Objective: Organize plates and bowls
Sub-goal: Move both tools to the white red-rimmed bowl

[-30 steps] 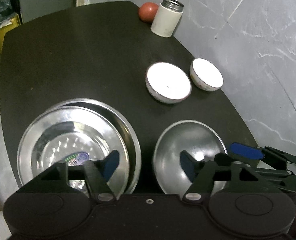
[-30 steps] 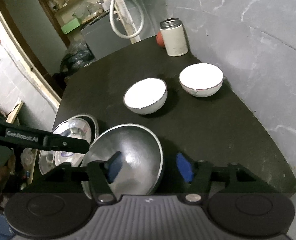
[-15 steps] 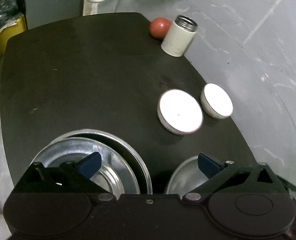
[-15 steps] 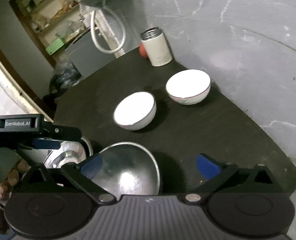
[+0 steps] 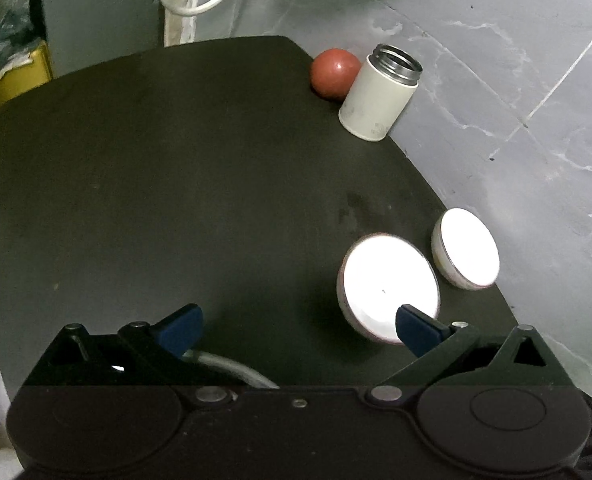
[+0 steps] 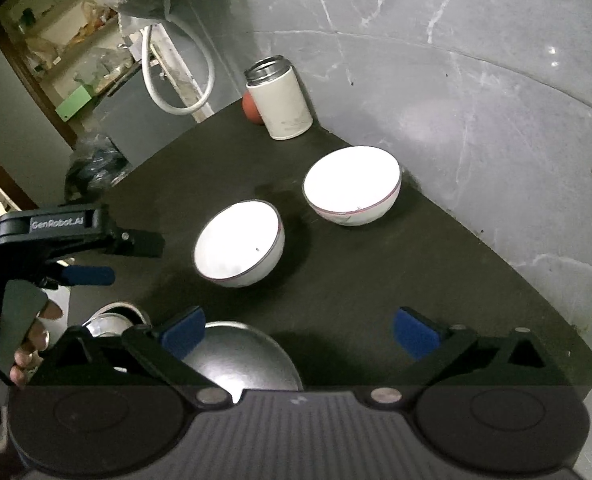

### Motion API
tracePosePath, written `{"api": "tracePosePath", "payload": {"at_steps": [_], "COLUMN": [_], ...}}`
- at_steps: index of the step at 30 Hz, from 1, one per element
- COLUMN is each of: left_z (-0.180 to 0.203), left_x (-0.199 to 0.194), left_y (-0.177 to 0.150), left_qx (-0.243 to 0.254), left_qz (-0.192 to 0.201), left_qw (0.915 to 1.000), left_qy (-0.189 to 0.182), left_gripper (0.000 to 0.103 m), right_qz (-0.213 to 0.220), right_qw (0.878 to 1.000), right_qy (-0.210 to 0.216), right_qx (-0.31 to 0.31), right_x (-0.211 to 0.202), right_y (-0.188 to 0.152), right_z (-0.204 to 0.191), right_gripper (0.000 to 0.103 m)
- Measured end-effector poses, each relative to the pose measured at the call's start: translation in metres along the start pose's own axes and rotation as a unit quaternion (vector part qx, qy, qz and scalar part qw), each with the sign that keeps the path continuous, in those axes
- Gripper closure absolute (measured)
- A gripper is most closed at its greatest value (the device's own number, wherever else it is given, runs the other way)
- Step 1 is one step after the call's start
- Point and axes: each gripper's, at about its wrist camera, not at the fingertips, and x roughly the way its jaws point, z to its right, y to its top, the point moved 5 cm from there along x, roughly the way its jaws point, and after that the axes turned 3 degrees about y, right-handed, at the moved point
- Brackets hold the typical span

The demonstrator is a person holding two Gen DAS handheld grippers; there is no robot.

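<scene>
My left gripper [image 5: 298, 326] spread wide and empty above the dark table [image 5: 175, 180], my right gripper [image 6: 298, 332] likewise gaping, two white bowls [image 6: 239, 250] side by side near the wall, steel bowl [image 6: 239, 356] below my right fingers, steel plates [image 6: 113, 320] to its left.

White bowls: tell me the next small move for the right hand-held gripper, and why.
Probably ease the right hand-held gripper forward toward the nearer white bowl. Its jaws stand wide open and empty, and that bowl sits upright, apart from the farther white bowl, so nesting them looks likely.
</scene>
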Motion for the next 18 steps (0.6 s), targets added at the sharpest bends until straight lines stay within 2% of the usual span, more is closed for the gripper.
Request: {"api": "tracePosePath", "payload": {"at_steps": [6, 13, 18], "left_z": [0.005, 0.008, 0.012], "left_x": [0.019, 0.039, 0.049], "left_y": [0.014, 0.019, 0.019], "left_qx": [0.021, 0.045, 0.054], "left_qz": [-0.001, -0.018, -0.027], "left_qw": [0.9998, 0.9984, 0.9979], "left_qy": [0.002, 0.028, 0.023], "left_gripper": [0.001, 0.001, 0.001], "right_qz": [-0.009, -0.022, -0.023], "right_qw": [0.999, 0.999, 0.998], "right_qy": [-0.024, -0.037, -0.050], "right_qx": [0.020, 0.028, 0.029], "right_x": [0.017, 0.035, 0.047], "right_y": [0.007, 0.013, 0.020], "right_z": [0.003, 0.001, 0.002], "right_gripper": [0.000, 0.000, 0.000]}}
